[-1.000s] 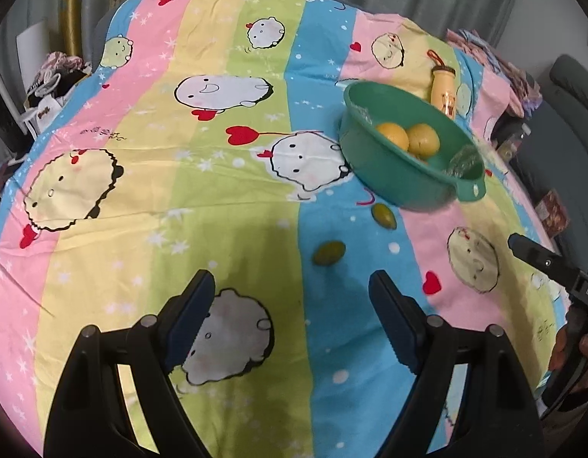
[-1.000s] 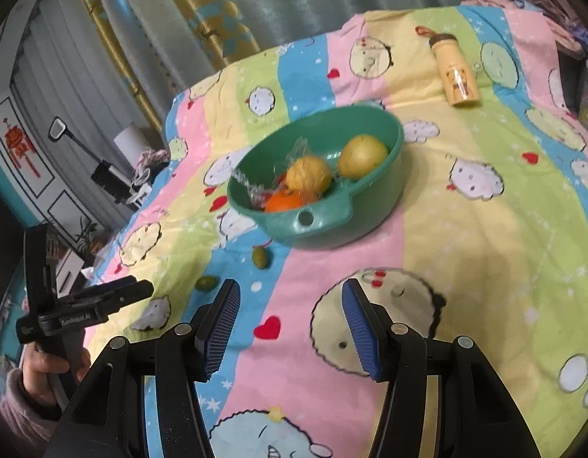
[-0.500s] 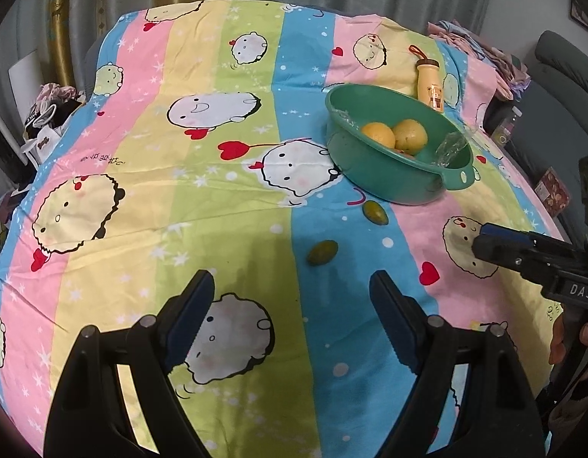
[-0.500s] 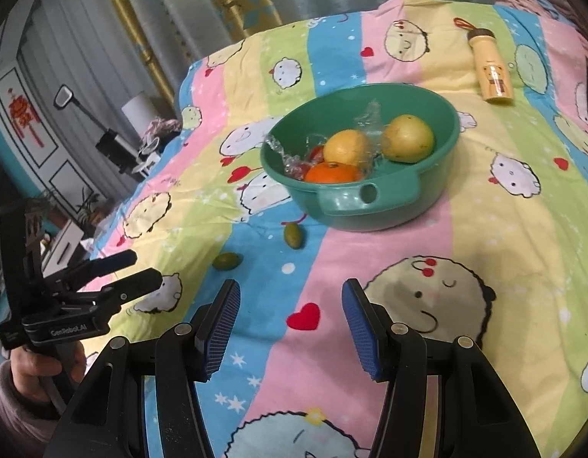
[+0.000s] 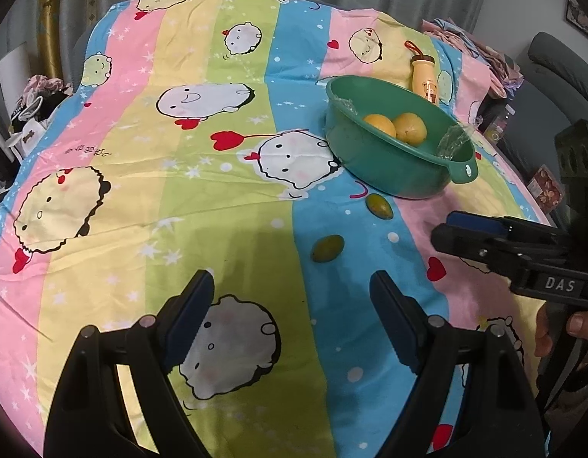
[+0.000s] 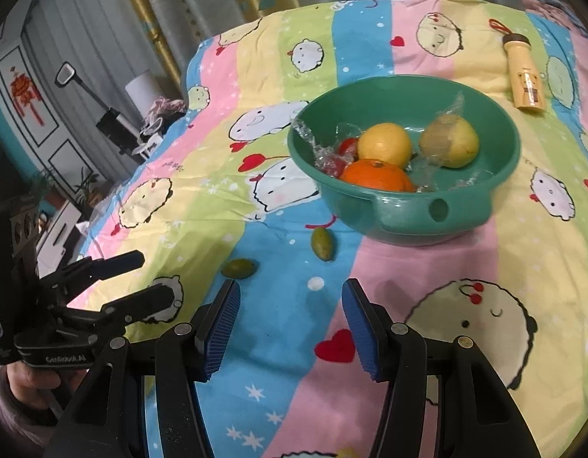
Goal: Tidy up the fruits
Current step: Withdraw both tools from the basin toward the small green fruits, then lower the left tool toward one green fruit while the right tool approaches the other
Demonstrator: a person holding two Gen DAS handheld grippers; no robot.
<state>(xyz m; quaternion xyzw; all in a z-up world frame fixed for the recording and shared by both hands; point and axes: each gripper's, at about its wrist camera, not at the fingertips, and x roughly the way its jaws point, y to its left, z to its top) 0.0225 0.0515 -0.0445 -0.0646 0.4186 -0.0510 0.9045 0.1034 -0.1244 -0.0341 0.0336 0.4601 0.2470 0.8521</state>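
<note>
A green bowl [image 5: 393, 175] [image 6: 438, 221] stands on the striped cartoon cloth and holds two yellow fruits [image 6: 385, 144], an orange [image 6: 377, 175], small red fruits and clear plastic wrap. Two small green fruits lie on the cloth in front of the bowl: one nearer the bowl [image 5: 379, 206] [image 6: 323, 243], one further out [image 5: 327, 248] [image 6: 238, 268]. My left gripper [image 5: 290, 320] is open and empty, just short of the outer green fruit. My right gripper [image 6: 290, 328] is open and empty, a little before both green fruits.
A yellow bottle [image 5: 425, 78] [image 6: 522, 76] lies on the cloth behind the bowl. Curtains hang beyond the far edge. Clutter and a stand sit off the left edge; a grey chair [image 5: 561, 72] and boxes stand to the right.
Both grippers have moved forward toward the two green fruits and the bowl, which now look larger. The jaws stay open and nothing was picked up.
</note>
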